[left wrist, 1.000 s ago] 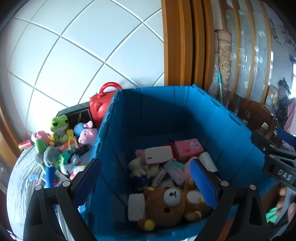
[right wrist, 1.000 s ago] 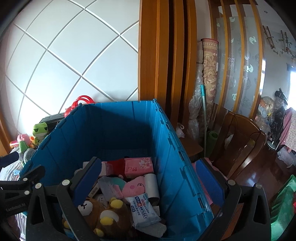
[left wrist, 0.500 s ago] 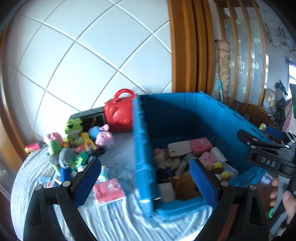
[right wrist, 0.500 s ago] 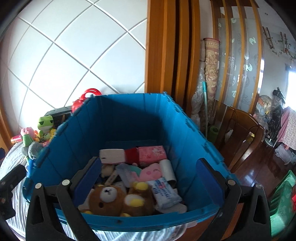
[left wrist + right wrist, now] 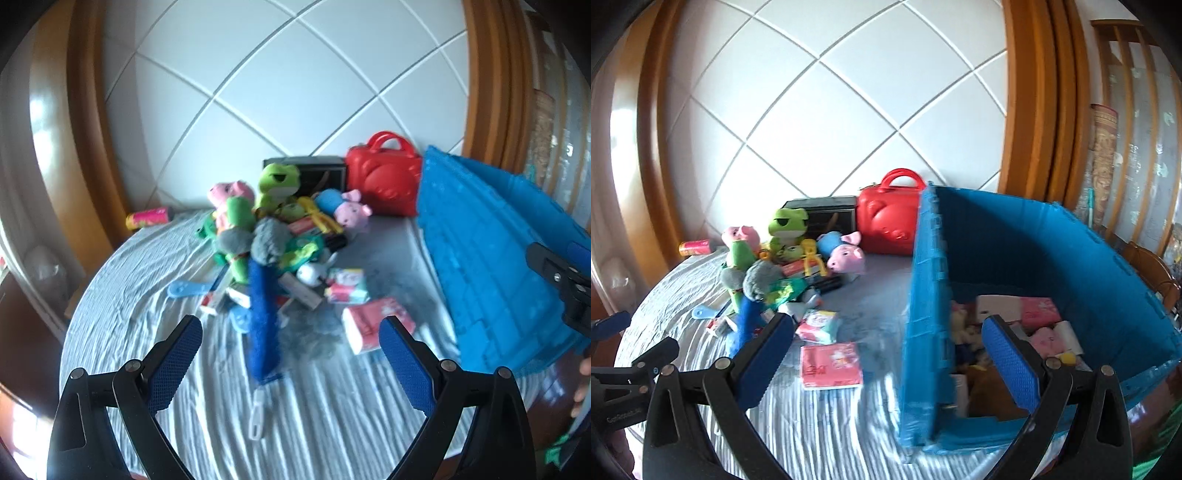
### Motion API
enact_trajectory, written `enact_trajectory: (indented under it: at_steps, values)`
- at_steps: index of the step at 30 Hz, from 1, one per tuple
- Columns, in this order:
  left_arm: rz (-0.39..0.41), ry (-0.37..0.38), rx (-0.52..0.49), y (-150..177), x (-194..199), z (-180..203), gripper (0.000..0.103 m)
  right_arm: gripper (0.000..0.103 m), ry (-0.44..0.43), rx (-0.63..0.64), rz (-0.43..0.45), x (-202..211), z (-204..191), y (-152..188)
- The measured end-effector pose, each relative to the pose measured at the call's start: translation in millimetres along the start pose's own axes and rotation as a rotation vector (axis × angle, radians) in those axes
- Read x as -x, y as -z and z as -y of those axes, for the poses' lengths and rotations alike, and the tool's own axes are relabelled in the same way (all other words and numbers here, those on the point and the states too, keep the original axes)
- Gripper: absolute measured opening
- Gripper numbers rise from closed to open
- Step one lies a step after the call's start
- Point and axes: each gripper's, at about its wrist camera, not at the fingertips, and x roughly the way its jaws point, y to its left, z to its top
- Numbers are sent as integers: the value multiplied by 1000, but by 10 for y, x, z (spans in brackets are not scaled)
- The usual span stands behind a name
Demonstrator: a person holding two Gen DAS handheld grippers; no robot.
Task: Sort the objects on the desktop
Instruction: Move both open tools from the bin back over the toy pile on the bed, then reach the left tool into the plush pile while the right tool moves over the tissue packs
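Fingers of the left gripper point(image 5: 290, 363) and right gripper point(image 5: 886, 358) gaped wide, both empty, above the toy pile point(image 5: 273, 240) left of the blue crate point(image 5: 1015, 258).

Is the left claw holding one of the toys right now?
No. The left claw is wide open with nothing between its blue pads, and the toy pile lies on the table beyond it.

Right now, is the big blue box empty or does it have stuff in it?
It has stuff: the blue crate holds plush toys and packets, with no lid on.
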Motion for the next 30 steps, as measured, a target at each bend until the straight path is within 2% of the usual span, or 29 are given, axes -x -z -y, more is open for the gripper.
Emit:
enact_trajectory:
  at_steps: [6,9,13,19,22,25,30]
  values:
    - [-106,-72,44,242,-442,-434,97,103,-103,81,-124,-459,-690,251]
    - [-160,-108,66,362,-663,-651,97,103,-135,103,-185,-767,-854,391]
    - [-230,-156,94,519,-957,-935,97,103,-158,95,-287,-1250,-876,588]
    - [-295,-176,85,365,-1498,-788,97,103,-173,94,-424,-1921,-756,766]
    - [-317,-182,77,315,-1732,-720,97,103,-185,88,-445,-2187,-685,729]
    - [-339,-179,76,269,-1927,-700,96,103,-156,88,-467,-2447,-667,690]
    - [-340,-185,76,43,-2184,-771,95,103,-196,93,-484,-2697,-776,573]
